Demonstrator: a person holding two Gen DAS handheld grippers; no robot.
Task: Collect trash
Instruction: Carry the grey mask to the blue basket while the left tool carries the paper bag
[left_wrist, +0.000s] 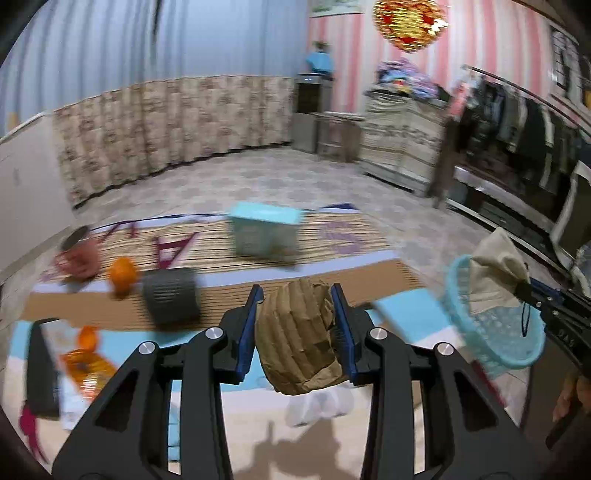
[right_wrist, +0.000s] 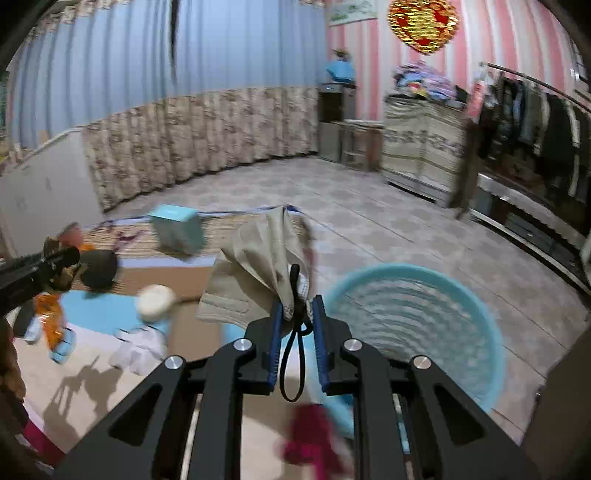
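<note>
Left gripper (left_wrist: 297, 297) is clamping a crumpled brown paper wad (left_wrist: 301, 339) between narrowed jaws, above the floor mat (left_wrist: 229, 310). Right gripper (right_wrist: 297, 308) is pinching a beige cloth pouch with black cord (right_wrist: 262, 262), jaws nearly closed, just beside the round light-blue plastic basket (right_wrist: 491, 354).

Little is reading clearly. The striped mat (left_wrist: 221, 240) is showing large purple letters: an "A" (left_wrist: 171, 249) just left of the light blue box (left_wrist: 264, 232), and what looks like a "V" (left_wrist: 123, 229) further left. To the box's right another purple mark (left_wrist: 341, 236) is blurring past reading. The right gripper's (left_wrist: 524, 290) body is carrying small white letters, illegible.
</note>
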